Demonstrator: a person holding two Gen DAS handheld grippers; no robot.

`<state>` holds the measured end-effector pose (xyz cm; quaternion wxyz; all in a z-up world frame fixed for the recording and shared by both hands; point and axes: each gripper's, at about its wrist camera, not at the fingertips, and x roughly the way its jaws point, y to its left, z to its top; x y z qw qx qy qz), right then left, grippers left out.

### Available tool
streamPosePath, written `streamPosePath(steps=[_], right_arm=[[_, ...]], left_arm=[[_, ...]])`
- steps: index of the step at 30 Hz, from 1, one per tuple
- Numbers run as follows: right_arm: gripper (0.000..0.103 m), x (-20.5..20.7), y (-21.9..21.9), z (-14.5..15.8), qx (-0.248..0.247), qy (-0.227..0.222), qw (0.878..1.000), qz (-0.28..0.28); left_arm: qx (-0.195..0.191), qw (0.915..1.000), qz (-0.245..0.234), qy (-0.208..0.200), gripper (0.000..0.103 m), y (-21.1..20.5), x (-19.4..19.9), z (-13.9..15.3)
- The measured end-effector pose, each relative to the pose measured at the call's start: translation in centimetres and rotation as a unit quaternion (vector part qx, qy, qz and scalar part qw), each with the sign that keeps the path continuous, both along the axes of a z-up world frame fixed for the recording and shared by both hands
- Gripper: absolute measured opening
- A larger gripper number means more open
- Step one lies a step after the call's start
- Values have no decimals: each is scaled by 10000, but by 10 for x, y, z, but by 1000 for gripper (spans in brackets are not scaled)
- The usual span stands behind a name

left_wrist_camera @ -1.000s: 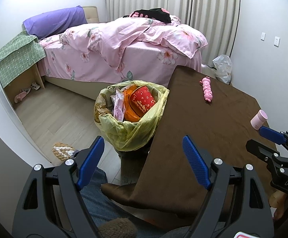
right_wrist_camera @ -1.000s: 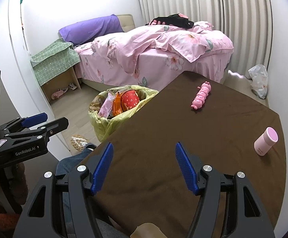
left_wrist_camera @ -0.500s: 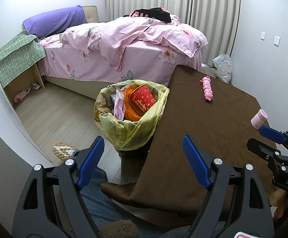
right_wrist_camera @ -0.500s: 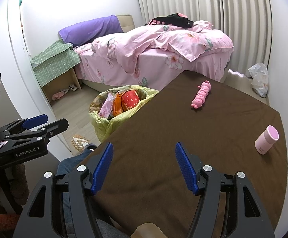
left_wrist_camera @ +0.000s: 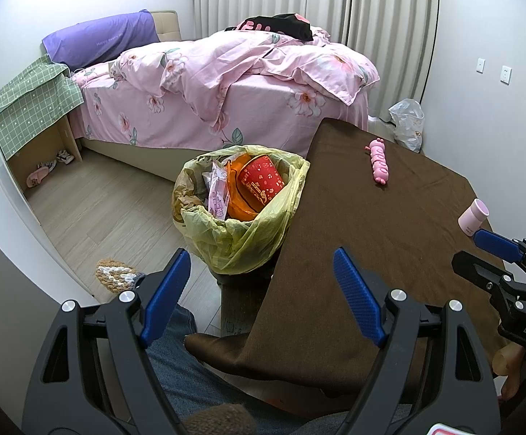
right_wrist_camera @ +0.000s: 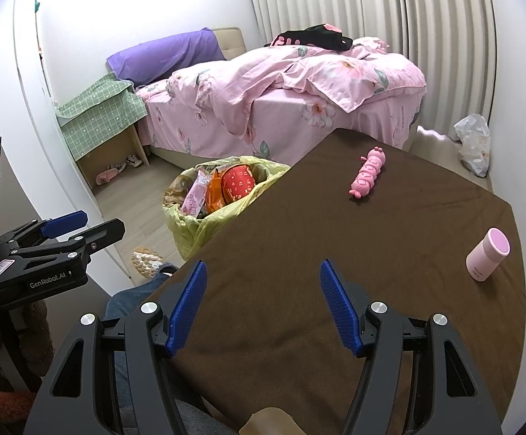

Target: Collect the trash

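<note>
A trash bin lined with a yellow-green bag (left_wrist_camera: 248,239) (right_wrist_camera: 190,228) stands on the floor at the left edge of the brown-clothed table (left_wrist_camera: 389,239) (right_wrist_camera: 335,253). It holds a red cup (left_wrist_camera: 261,181) (right_wrist_camera: 237,183), orange wrapping and a pink packet. A pink caterpillar toy (left_wrist_camera: 379,161) (right_wrist_camera: 368,172) and a pink cup (left_wrist_camera: 473,215) (right_wrist_camera: 487,259) lie on the table. My left gripper (left_wrist_camera: 259,291) is open and empty, low before the bin. My right gripper (right_wrist_camera: 263,306) is open and empty over the table's near edge.
A bed with pink floral bedding (left_wrist_camera: 226,83) and a purple pillow (left_wrist_camera: 100,38) fills the back. A green-checked nightstand (left_wrist_camera: 34,98) stands left. A white plastic bag (left_wrist_camera: 408,123) lies on the floor by the curtain. A knitted slipper (left_wrist_camera: 116,275) is near the bin.
</note>
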<state>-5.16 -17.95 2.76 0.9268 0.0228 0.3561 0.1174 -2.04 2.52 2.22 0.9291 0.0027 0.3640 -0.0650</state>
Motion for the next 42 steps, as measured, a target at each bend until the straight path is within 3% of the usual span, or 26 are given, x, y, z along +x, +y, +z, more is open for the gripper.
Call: streamPosePath(steps=[38, 42], right_arm=[[61, -2, -1, 1, 22, -4, 10000, -22], [61, -2, -2, 0, 6, -8, 10000, -48]], left_arm=[[52, 9999, -13, -158, 77, 1, -4, 0], [-53, 10000, -27, -10, 77, -2, 2, -3]])
